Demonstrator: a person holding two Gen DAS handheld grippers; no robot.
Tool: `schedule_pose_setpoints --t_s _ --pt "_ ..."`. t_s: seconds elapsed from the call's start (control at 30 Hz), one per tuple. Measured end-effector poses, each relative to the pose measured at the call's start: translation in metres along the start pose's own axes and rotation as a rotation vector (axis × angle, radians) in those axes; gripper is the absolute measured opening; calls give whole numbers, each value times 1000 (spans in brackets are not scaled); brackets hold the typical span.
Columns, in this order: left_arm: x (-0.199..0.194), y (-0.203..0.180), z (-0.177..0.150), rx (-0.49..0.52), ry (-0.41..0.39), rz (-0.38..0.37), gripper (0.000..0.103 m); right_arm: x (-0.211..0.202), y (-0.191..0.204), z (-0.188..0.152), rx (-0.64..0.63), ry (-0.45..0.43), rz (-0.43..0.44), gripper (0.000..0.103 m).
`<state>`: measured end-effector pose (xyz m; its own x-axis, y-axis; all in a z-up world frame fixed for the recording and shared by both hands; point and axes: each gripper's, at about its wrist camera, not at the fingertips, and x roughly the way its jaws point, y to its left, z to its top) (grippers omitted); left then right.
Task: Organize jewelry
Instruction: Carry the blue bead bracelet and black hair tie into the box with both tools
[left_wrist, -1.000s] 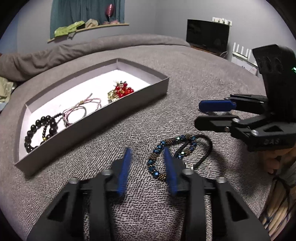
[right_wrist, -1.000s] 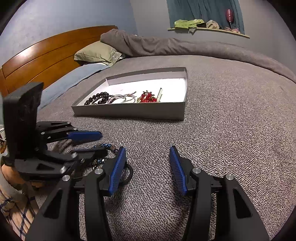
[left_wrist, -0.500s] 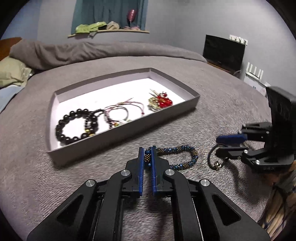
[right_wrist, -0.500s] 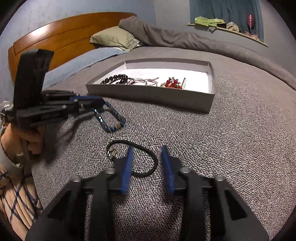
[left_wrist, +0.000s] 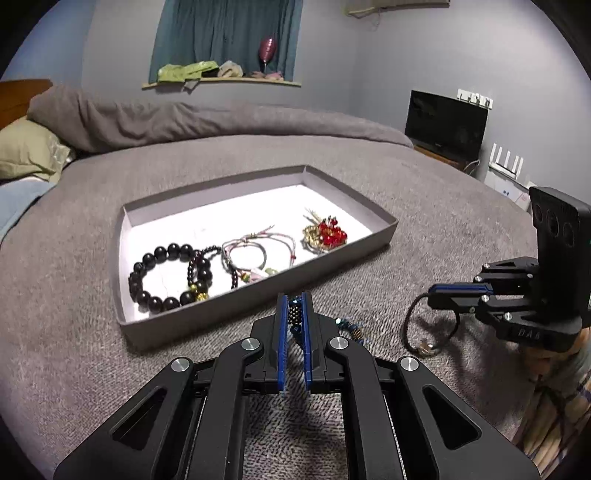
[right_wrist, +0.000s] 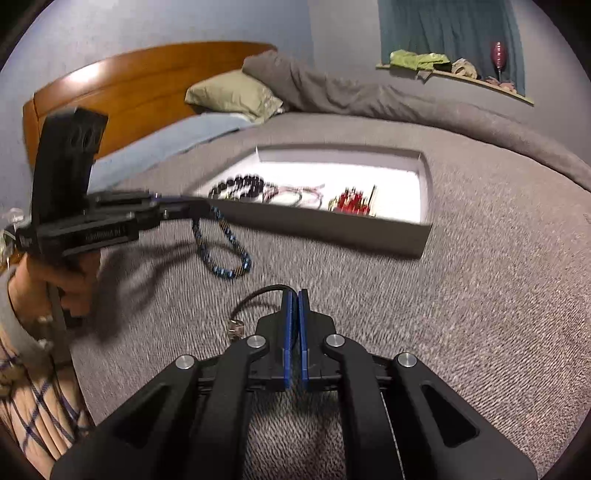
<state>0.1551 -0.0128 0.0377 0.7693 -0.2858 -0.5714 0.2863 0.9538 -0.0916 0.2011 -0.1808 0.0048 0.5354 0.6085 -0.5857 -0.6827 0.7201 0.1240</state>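
Both grippers now clamped: L lifted bead bracelet, R pinches cord; tray ahead.

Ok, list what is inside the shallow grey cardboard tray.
The shallow grey cardboard tray holds a black bead bracelet, thin pink cord bracelets and a red-and-gold beaded piece. Its near wall hides the floor strip behind it.

Tray far half bare; near wall fronts left gripper; blanket right seemingly open.
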Motion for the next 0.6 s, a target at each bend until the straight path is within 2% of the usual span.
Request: schedule_pose_setpoints --t_s 0.27,0.6 --pt "-13 9 11 -29 -60 -2 8 -4 -4 20 43 -79 -4 3" --pt "-25 19 23 -58 -125 1 8 -4 -11 34 80 -138 -13 3"
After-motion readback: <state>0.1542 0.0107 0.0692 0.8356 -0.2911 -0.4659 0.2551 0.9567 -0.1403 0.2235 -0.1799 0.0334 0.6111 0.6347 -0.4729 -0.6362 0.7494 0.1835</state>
